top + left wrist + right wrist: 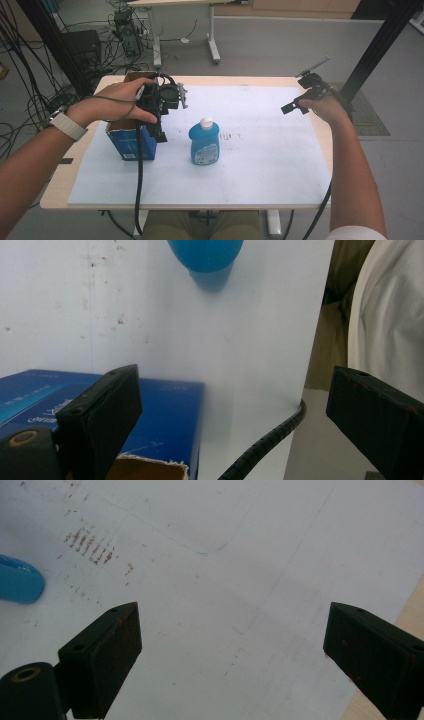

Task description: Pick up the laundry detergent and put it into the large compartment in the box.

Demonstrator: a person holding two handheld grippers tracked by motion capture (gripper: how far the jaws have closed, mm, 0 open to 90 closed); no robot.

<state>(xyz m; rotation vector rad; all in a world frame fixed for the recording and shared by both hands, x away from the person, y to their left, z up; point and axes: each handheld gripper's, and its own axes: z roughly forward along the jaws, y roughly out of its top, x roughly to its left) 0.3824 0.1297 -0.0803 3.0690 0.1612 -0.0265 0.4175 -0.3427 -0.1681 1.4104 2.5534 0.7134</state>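
A blue bottle (204,143) with a white cap stands upright near the middle of the white sheet (270,160). Left of it sits an open-topped blue cardboard box (126,142). My left gripper (162,122) hangs over the box's right edge, jaws pointing down and open with nothing between them. In the left gripper view the gripper (232,380) looks past the box (165,410) to the bottle's base (205,255). My right gripper (299,100) hovers open above the sheet's far right. In the right gripper view (232,612) bare sheet lies between the jaws and the bottle (17,582) sits at the left edge.
The white sheet covers most of a light wooden table (55,192). The left gripper's black cable (138,175) runs down over the box's front and off the near edge. Desk legs (214,47) and tangled cables (30,75) stand on the floor beyond.
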